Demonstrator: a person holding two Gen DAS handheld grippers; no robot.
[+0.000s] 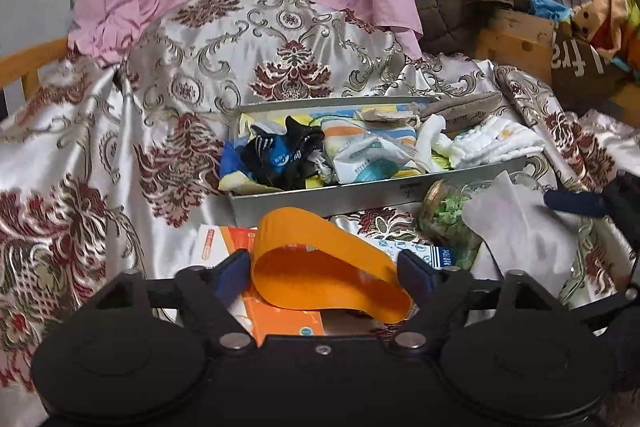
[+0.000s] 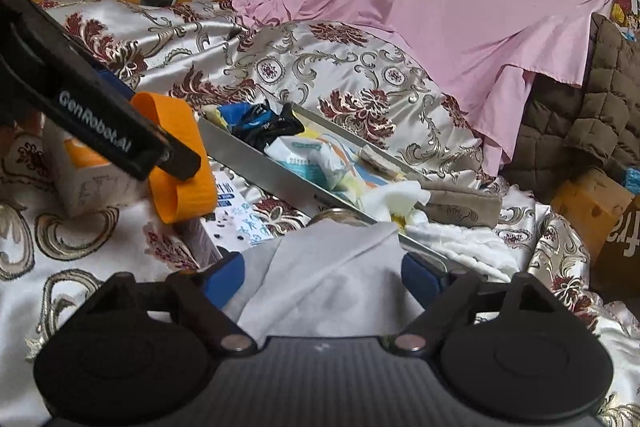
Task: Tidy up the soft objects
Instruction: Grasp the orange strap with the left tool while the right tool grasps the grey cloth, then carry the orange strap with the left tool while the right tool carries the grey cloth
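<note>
Grippers hold orange band (image 1: 320, 259) and white cloth (image 2: 328, 279) beside tray (image 1: 360, 193).

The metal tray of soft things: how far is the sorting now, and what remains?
Done: the metal tray already holds black-and-blue socks, a striped cloth and white cloths. In hand: the left hand-held gripper carries an orange band; the right hand-held gripper holds a white cloth. Left: both must still go into the tray.

White cloth (image 2: 320, 283) between right tool (image 2: 322, 277) fingers (tray (image 2: 256, 157) beyond).
</note>
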